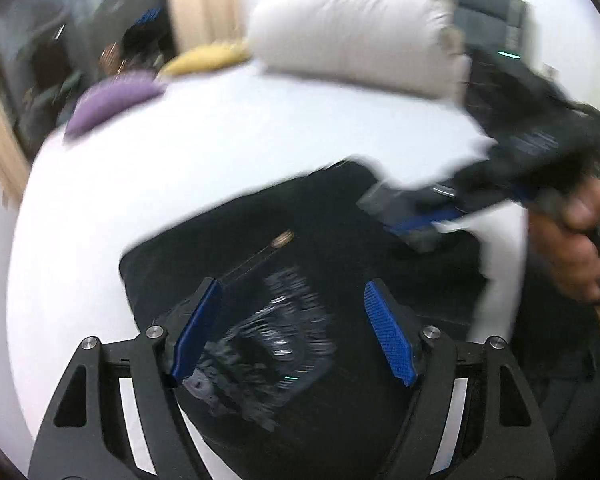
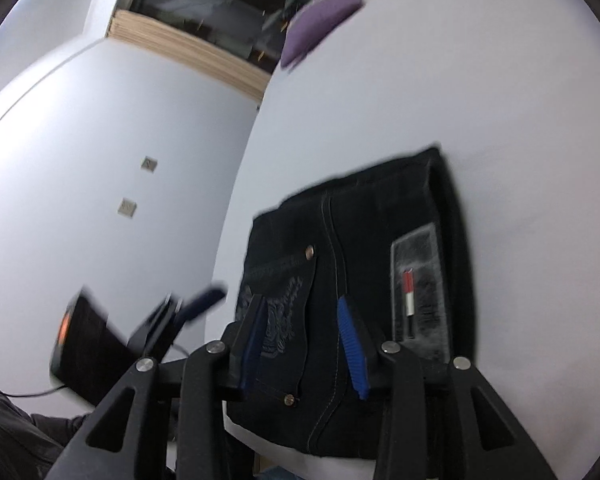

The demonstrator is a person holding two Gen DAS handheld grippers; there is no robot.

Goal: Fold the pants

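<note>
Dark blue jeans lie folded into a compact rectangle on the white bed; they also show in the right wrist view, back pocket with embroidery and a waist label facing up. My left gripper is open and empty, hovering over the embroidered pocket. My right gripper is open and empty above the same folded jeans. In the left wrist view the right gripper shows blurred at the jeans' far right edge, held by a hand. In the right wrist view the left gripper is blurred at the bed's left side.
The white bed carries a grey-white pillow, a purple cushion and a yellow cushion at the far end. A dark window and white wall lie to the left.
</note>
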